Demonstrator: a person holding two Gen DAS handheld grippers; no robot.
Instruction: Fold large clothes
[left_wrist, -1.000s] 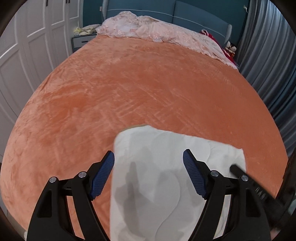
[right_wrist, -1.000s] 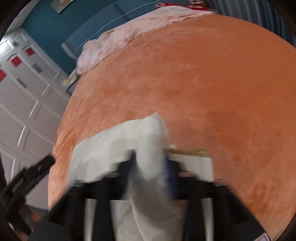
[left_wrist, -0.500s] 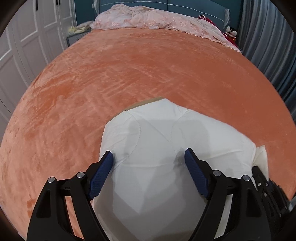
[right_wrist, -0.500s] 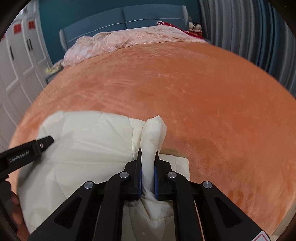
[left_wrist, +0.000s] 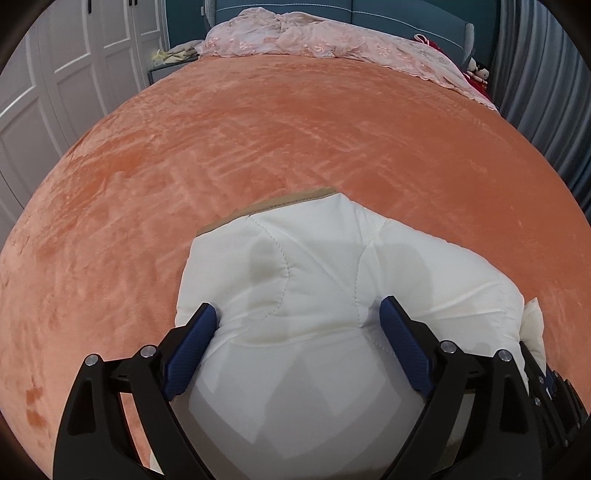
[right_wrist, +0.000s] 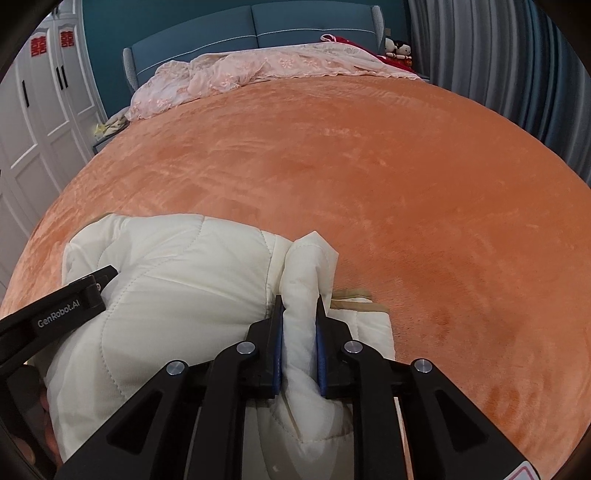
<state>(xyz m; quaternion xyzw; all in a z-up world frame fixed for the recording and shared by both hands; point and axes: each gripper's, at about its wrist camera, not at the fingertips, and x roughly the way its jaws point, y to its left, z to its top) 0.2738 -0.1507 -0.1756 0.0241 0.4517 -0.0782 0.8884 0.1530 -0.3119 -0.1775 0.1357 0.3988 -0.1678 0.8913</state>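
A white quilted padded garment (left_wrist: 314, 280) lies folded in a thick bundle on the orange bedspread (left_wrist: 258, 129), near the front edge. My left gripper (left_wrist: 297, 321) is open, its blue pads straddling the bundle's near part and pressing on it. My right gripper (right_wrist: 300, 314) is shut on an upright fold of the white garment (right_wrist: 184, 295) at its right side. A tan lining edge (right_wrist: 351, 295) shows under the bundle. The left gripper's finger (right_wrist: 74, 295) shows in the right wrist view.
A pink lace cover (right_wrist: 258, 70) lies heaped at the head of the bed by the blue headboard (right_wrist: 258, 26). White wardrobe doors (left_wrist: 55, 74) stand at the left, grey curtains (right_wrist: 517, 66) at the right. A nightstand (left_wrist: 166, 70) stands beside the bed.
The garment has been folded over into a thicker bundle. My left gripper has come down onto it. My right gripper has steadied, still holding the fold.
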